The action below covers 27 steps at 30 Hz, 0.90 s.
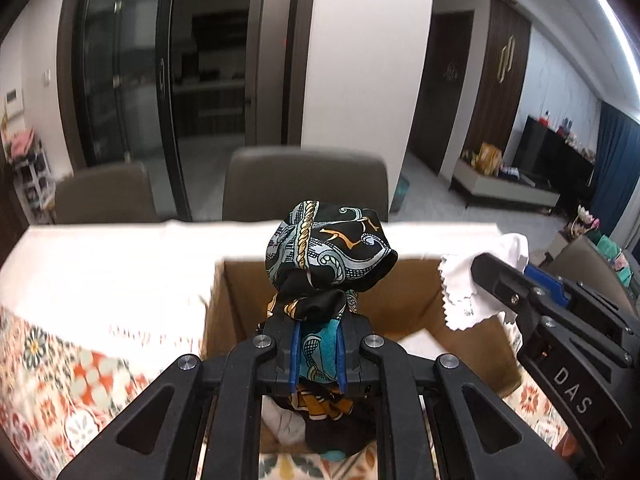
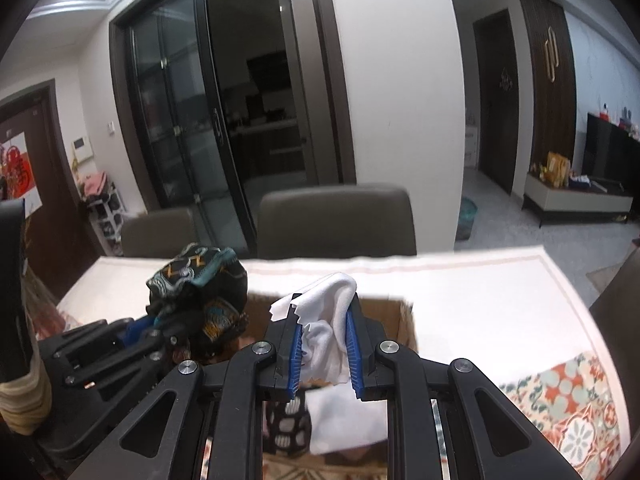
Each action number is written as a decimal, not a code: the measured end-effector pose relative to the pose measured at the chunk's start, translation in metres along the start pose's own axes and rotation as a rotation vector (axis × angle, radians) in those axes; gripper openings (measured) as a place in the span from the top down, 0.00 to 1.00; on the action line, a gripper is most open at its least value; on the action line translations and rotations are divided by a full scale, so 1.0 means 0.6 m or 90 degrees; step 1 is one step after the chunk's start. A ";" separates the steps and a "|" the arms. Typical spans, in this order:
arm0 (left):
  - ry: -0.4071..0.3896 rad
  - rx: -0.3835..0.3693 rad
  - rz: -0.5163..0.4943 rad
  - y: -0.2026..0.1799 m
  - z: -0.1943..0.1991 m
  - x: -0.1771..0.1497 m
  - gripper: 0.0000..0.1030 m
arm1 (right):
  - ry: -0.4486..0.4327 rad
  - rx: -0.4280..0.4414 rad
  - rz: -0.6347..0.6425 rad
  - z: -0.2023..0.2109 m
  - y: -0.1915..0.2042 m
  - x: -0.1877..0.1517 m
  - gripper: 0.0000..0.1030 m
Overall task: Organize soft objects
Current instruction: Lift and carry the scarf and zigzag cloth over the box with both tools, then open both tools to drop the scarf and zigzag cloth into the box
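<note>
Left wrist view puts your left gripper point(image 1: 318, 344) over the open cardboard box point(image 1: 404, 296) on the patterned tablecloth point(image 1: 60, 380), so bring both loads well inside the walls before you let go; anything draped over the rim may slide out. Its jaws are nearly closed, clamped on the bunched patterned scarf point(image 1: 328, 248), which balloons above the fingertips. Your right gripper point(image 2: 322, 354), just right of it above the box's right side, pinches the white cloth point(image 2: 326, 320) between blue pads point(image 2: 295, 356).

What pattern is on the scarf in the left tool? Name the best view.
Black scarf with teal, white and orange-gold ornamental print and a rope-like border; clearest in the left wrist view.
</note>
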<state>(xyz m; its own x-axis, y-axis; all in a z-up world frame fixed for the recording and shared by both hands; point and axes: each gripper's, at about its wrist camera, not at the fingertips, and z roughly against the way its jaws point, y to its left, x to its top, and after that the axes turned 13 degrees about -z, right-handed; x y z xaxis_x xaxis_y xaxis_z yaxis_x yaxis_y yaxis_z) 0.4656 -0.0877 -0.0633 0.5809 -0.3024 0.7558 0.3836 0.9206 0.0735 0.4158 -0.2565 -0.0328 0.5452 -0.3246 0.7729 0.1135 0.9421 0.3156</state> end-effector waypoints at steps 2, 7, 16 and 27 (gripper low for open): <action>0.024 -0.004 0.005 -0.002 -0.012 -0.008 0.86 | 0.020 0.001 0.004 -0.010 -0.001 -0.007 0.80; 0.069 -0.013 0.002 -0.008 -0.030 -0.026 0.85 | 0.059 -0.008 0.020 -0.036 -0.004 -0.017 0.80; 0.080 0.005 0.018 -0.007 -0.025 -0.027 0.54 | 0.090 -0.024 0.018 -0.055 -0.018 -0.013 0.51; -0.001 0.095 -0.009 -0.007 0.065 -0.041 0.33 | 0.062 -0.053 0.029 0.003 -0.016 -0.021 0.49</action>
<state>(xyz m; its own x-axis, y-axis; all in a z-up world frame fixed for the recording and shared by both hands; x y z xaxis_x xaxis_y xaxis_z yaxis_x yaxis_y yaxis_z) 0.4217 -0.0747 -0.0571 0.5755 -0.3156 0.7545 0.2807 0.9427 0.1802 0.4067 -0.2616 -0.0446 0.6289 -0.2751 0.7272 0.1528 0.9608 0.2313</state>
